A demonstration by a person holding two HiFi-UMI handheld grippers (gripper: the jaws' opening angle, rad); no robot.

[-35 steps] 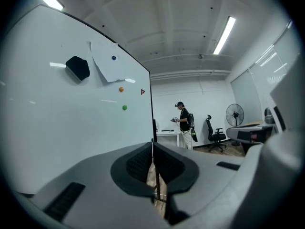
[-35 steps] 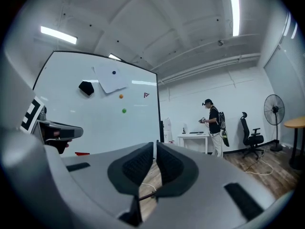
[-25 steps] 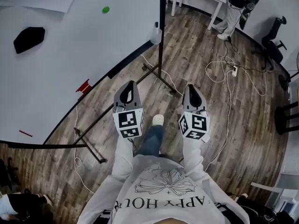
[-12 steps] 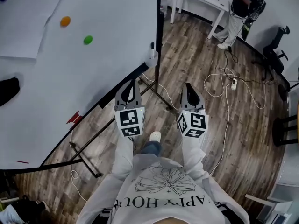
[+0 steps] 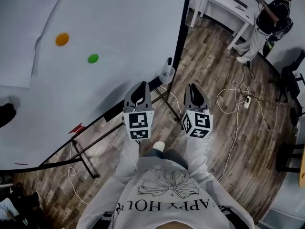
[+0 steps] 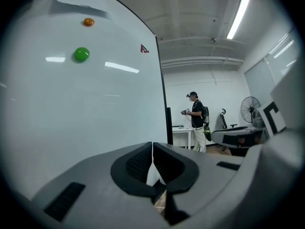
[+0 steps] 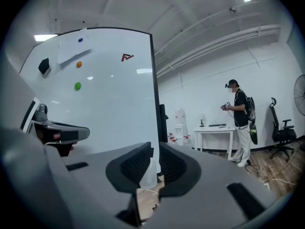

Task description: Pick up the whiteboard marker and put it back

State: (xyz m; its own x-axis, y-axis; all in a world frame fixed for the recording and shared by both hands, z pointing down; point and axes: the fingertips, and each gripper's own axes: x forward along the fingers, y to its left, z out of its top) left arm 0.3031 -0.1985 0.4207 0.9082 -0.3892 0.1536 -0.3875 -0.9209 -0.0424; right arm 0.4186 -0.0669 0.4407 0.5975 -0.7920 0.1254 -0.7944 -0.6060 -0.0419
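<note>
Nearest, person (image 5: 169, 194): a grey printed sweatshirt, with both sleeves reaching forward to the two grippers. A white shoe (image 5: 159, 146) shows just behind and between their marker cubes.
left gripper (image 5: 141, 86): held about level and pointing at the board's lower edge. Its jaws are closed tip to tip with nothing between them.
right gripper (image 5: 191, 87): beside the left one, apart from it and level with it. Its jaws are opening, with a narrow gap between the pads and nothing in the gap.
floor (image 5: 224, 142): wood planks under both grippers. A white cable (image 5: 236, 128) trails off to the right of the right gripper.
cup (image 5: 166, 75): pale, at the board's lower right corner. It sits just ahead of the tips, between the two grippers, and neither touches it.
whiteboard marker (image 5: 169, 61): dark-capped and standing upright in the cup, ahead of both grippers and held by neither.
whiteboard (image 5: 109, 27): a large white board on a stand, filling the space ahead and to the left of the left gripper.
red piece (image 5: 76, 128): on the board's lower edge, well to the left of the left gripper.
green magnet (image 5: 93, 58): on the board, ahead and to the left of the left gripper.
orange magnet (image 5: 62, 39): further left and further up the board than the green one.
paper sheet (image 5: 19, 37): stuck on the board beyond the orange magnet.
desk (image 5: 224, 6): white, far ahead and to the right of the right gripper.
second person (image 5: 269, 25): in dark clothes, standing at the far end of the desk.
</note>
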